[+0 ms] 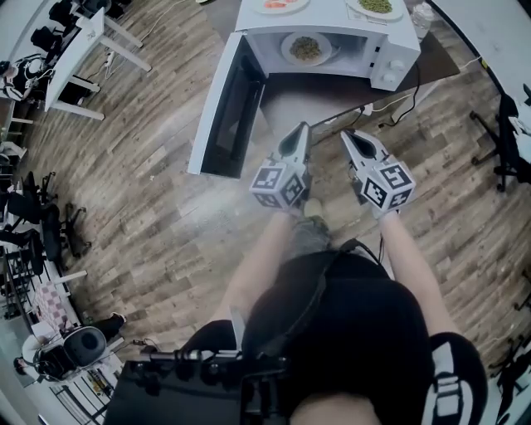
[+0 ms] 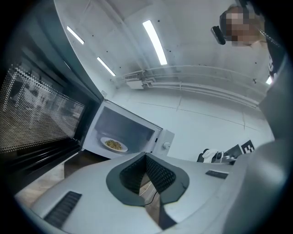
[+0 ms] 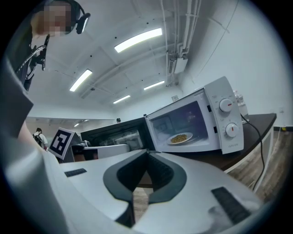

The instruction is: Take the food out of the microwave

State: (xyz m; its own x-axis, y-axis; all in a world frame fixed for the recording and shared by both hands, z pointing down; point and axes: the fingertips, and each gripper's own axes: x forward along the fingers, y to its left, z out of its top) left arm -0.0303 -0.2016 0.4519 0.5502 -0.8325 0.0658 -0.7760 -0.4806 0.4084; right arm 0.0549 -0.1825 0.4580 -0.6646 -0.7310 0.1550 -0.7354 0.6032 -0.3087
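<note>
Microwave (image 1: pixel 397 50) is at top centre of the head view, its door (image 1: pixel 228 116) swung wide open to the left. Your left gripper (image 1: pixel 300 133) and right gripper (image 1: pixel 353 137) are mid-frame, both with jaws closed on nothing, well short of it. The plate of food (image 1: pixel 307 48) sits inside the cavity. Open the jaws before you reach in, take the near rim and keep the plate level.

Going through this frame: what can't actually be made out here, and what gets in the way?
- Food on the plate inside the microwave: too small in all three views to name.
- Top right dish and top left dish: cut off by the head view's upper edge.
- Markings around the dials: too small in the right gripper view.
</note>
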